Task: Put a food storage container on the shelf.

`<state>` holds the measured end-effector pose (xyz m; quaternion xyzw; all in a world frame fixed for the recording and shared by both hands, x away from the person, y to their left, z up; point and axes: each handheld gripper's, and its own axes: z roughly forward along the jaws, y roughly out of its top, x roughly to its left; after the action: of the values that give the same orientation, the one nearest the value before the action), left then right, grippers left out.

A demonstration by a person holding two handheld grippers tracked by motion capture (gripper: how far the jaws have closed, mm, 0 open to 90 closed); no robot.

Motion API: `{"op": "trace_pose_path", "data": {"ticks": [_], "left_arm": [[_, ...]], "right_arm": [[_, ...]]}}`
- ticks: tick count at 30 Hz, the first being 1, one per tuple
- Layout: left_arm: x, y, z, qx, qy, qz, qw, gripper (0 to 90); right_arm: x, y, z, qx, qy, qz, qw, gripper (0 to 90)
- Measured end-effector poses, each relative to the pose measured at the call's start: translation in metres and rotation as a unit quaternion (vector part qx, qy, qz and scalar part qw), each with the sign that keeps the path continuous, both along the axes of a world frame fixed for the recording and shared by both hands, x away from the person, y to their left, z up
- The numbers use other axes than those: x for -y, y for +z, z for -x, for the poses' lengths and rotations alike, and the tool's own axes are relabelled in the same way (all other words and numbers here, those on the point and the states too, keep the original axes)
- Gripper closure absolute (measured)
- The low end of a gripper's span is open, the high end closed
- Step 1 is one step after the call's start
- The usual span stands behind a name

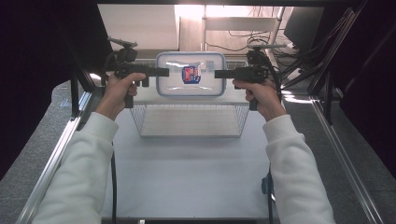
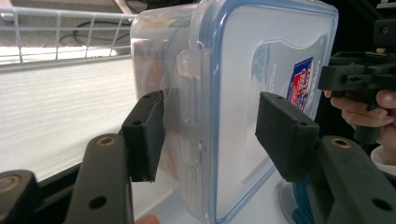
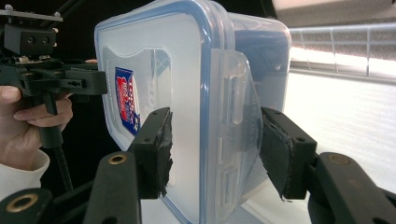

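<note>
A clear plastic box with a blue-rimmed lid (image 1: 190, 73) hangs above a wire basket (image 1: 189, 116), between the left gripper (image 2: 210, 135) and right gripper (image 3: 215, 149), each straddling a side latch, neither fully clamped.

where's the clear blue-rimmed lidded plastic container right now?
High view: the clear blue-rimmed lidded plastic container sits centre-far, above the wire basket, between the left gripper and right gripper at its ends.

A silver wire basket (image 1: 189, 120) sits on the white table (image 1: 187, 177). Grey carpet floor (image 1: 37, 140) lies on both sides. Behind the table, black cables (image 1: 238, 39) lie on a pale floor.
</note>
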<state>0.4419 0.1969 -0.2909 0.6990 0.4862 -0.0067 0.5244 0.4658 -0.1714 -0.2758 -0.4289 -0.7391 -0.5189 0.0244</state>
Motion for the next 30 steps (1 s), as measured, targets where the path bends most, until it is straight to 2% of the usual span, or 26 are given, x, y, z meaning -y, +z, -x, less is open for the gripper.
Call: {"op": "trace_pose_path", "data": {"ticks": [6,9,11,14,17,18,22,26,27,28,30], "left_arm": [[0.003,-0.01,-0.012,-0.016,-0.001,-0.001,0.9999,43.0],[0.004,-0.01,-0.016,-0.02,0.007,0.012,0.9997,43.4],[0.003,-0.011,-0.019,-0.023,0.01,0.016,0.9995,43.5],[0.001,-0.013,-0.026,-0.034,0.013,0.028,0.999,43.6],[0.002,-0.013,-0.029,-0.039,0.014,0.026,0.9988,43.5],[0.002,-0.013,-0.031,-0.041,0.015,0.026,0.9987,43.5],[0.0,-0.016,-0.037,-0.052,0.016,0.034,0.9979,43.1],[-0.001,-0.019,-0.042,-0.065,0.025,0.048,0.9964,43.2],[0.0,-0.02,-0.043,-0.065,0.027,0.05,0.9962,43.1],[-0.001,-0.02,-0.044,-0.067,0.029,0.052,0.996,43.1],[-0.001,-0.022,-0.046,-0.072,0.031,0.057,0.9953,42.7]], "right_arm": [[0.002,-0.015,-0.015,-0.022,-0.011,-0.002,0.9997,45.5],[0.003,-0.018,-0.018,-0.031,-0.014,-0.012,0.9993,45.6],[0.003,-0.019,-0.022,-0.042,-0.021,-0.019,0.9987,45.5],[0.002,-0.017,-0.026,-0.053,-0.027,-0.016,0.9981,44.5],[0.0,-0.016,-0.031,-0.076,-0.04,-0.012,0.9962,43.3],[0.0,-0.016,-0.031,-0.076,-0.04,-0.012,0.9962,43.3],[-0.003,-0.015,-0.039,-0.11,-0.059,-0.016,0.9921,42.2],[-0.006,-0.015,-0.042,-0.12,-0.073,-0.014,0.9899,40.5],[-0.008,-0.015,-0.044,-0.128,-0.085,-0.013,0.9881,39.5],[-0.008,-0.015,-0.044,-0.128,-0.085,-0.013,0.9881,39.5],[-0.01,-0.015,-0.046,-0.138,-0.099,-0.015,0.9853,38.8]]}}
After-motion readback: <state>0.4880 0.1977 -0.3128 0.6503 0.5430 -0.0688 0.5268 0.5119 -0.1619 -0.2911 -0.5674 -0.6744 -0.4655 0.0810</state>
